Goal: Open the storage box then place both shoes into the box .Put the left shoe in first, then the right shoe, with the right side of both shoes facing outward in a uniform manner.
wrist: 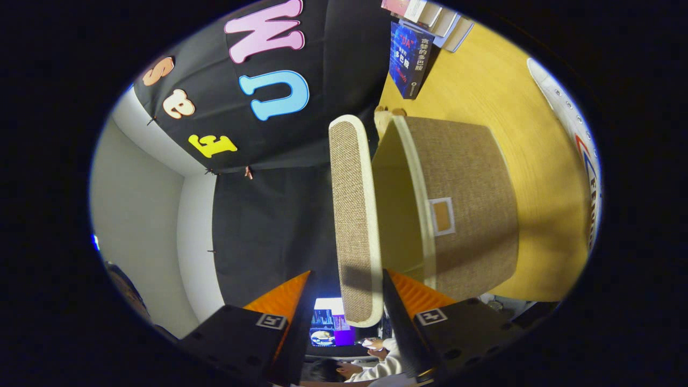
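the claw [344, 317] is rolled onto its side, its two fingers spread, with the lid [352, 220] of the storage box [462, 209] standing between them. the lid's end reaches down into the gap between the fingers; whether either finger actually touches it cannot be told, and there is clear space on the side of one finger. the lid is swung well open, away from the box's mouth, so the pale yellow inside wall of the box shows between lid and body. the box is woven brown fabric with a light trim and a small label pocket on its front, and it sits on the wooden worktop [484, 80]. beyond the box, near the worktop's far edge by the booth wall, a dark blue book [409, 59] stands upright beside a few other books [430, 13]. off to the side of the box, well apart from it, a white shoe [578, 134] with eyelets lies on the worktop. past the fingers a person's sleeve [376, 368] and a lit screen [330, 328] appear.
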### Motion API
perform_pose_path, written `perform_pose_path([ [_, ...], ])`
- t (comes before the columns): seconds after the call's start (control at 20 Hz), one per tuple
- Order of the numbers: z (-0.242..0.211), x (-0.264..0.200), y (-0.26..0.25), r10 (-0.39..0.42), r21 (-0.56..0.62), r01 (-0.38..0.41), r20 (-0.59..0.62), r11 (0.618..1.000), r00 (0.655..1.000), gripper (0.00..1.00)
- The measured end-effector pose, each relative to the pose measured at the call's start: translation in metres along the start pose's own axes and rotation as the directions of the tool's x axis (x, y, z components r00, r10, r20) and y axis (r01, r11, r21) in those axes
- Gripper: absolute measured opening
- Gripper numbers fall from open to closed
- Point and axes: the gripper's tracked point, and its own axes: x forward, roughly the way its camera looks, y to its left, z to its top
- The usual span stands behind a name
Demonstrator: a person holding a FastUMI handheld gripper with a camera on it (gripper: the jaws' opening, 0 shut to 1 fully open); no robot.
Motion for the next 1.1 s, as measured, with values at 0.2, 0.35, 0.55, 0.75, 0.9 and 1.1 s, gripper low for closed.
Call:
perform_pose_path([
  [0.2,0.014,0.014,0.005,-0.048,0.002,0.048,0.069,0.999,0.996,0.26],
  [0.35,0.007,0.029,0.019,-0.038,0.038,0.035,0.064,0.999,0.997,0.08],
  [0.55,0.0,0.038,0.036,-0.06,-0.026,0.061,0.039,0.998,0.997,0.06],
  [0.75,-0.003,0.059,0.057,-0.083,-0.077,0.084,0.016,0.993,0.996,0.05],
  [0.9,-0.005,0.083,0.074,-0.103,-0.122,0.102,0.002,0.987,0.995,0.05],
  [1.1,-0.015,0.123,0.097,-0.135,-0.174,0.128,-0.03,0.977,0.99,0.05],
])
